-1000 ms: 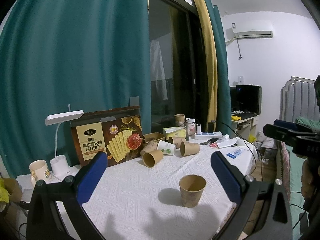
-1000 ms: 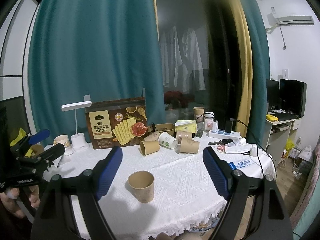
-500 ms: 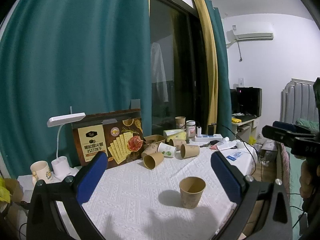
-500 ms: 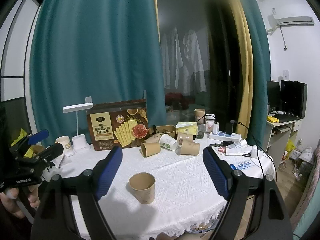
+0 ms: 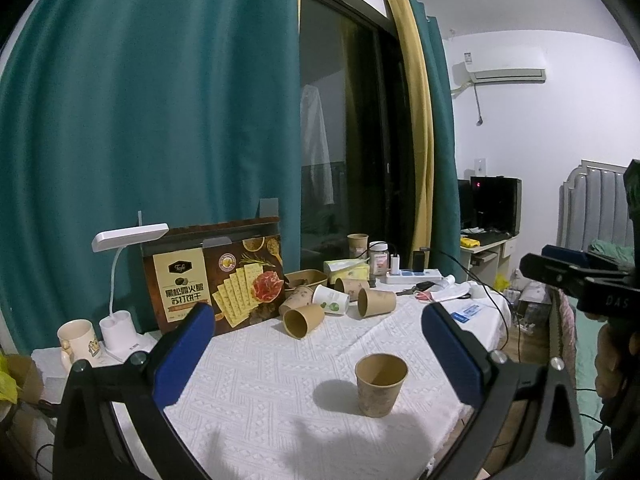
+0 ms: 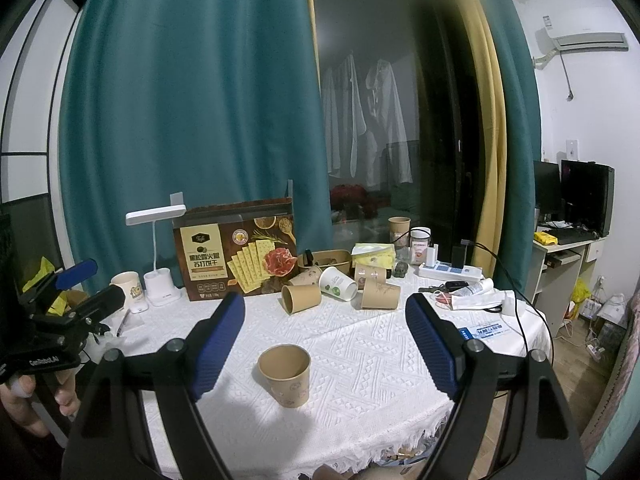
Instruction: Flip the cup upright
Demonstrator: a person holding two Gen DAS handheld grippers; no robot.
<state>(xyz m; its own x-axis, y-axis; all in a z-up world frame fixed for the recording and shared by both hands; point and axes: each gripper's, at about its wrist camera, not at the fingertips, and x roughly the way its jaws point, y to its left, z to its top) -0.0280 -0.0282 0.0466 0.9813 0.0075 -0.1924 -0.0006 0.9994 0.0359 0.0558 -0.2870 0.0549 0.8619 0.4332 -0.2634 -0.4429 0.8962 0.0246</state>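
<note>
Between the blue pads of the right gripper [image 6: 325,344], low in the right wrist view, the jaws stand spread with nothing in them; the brown paper cup [image 6: 285,374] sits upright on the white tablecloth [image 6: 372,364] just below and between the pads, touching neither. That gripper points slightly downward across the table, its black frame filling the bottom corners of the frame. At the far left edge of the same view the left gripper [image 6: 86,284] juts in from the side, a hand [image 6: 24,404] beneath it around the handle.

Low in the left wrist view, the left gripper's jaws are likewise spread wide and empty, and the cup [image 5: 381,384] stands mouth up toward the lower right, nearer the right-hand pad but clear of it. At the right edge of that frame the right gripper [image 5: 560,268] reaches in level.

Farther back, mid-frame, several paper cups [image 6: 301,298] lie on their sides before a cracker box [image 6: 236,254], with a white desk lamp [image 6: 156,264] to its left.
</note>
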